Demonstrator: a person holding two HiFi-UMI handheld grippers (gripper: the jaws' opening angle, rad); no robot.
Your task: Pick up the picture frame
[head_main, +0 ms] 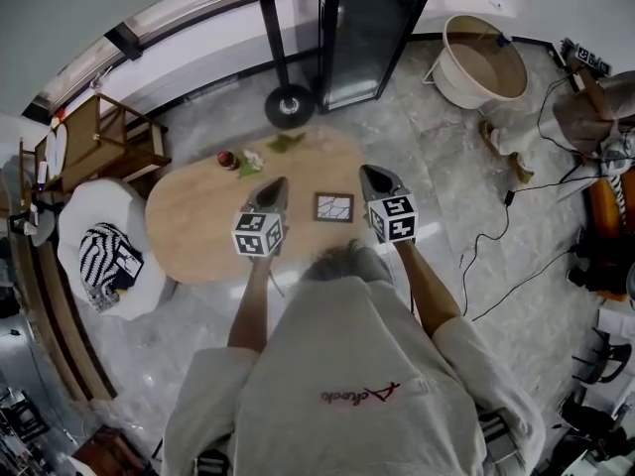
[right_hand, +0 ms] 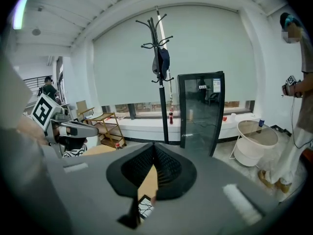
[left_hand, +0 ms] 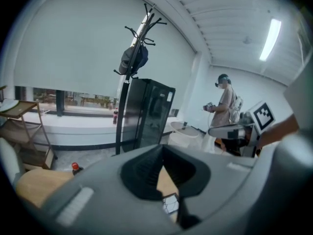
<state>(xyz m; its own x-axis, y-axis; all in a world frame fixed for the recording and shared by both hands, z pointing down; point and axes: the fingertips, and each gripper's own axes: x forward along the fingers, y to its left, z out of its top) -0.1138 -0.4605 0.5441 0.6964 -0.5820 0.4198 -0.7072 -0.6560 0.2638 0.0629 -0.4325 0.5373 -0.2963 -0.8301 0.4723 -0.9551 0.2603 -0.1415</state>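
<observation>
A small square picture frame (head_main: 333,207) with a dark border lies flat on the oval wooden table (head_main: 198,236), between my two grippers. My left gripper (head_main: 272,192) hovers just left of it, jaws shut and empty. My right gripper (head_main: 375,179) hovers just right of it, also shut with nothing held. In the left gripper view a corner of the frame (left_hand: 170,203) shows below the closed jaws. In the right gripper view the frame (right_hand: 145,206) peeks out under the closed jaws too.
A small red bottle (head_main: 228,160) and green leaves (head_main: 286,143) sit at the table's far edge. A coat stand (head_main: 288,103) and dark cabinet (head_main: 363,38) stand beyond. A white chair with striped cloth (head_main: 107,256) is at left, a round white tub (head_main: 484,59) at right. A person (left_hand: 226,109) stands nearby.
</observation>
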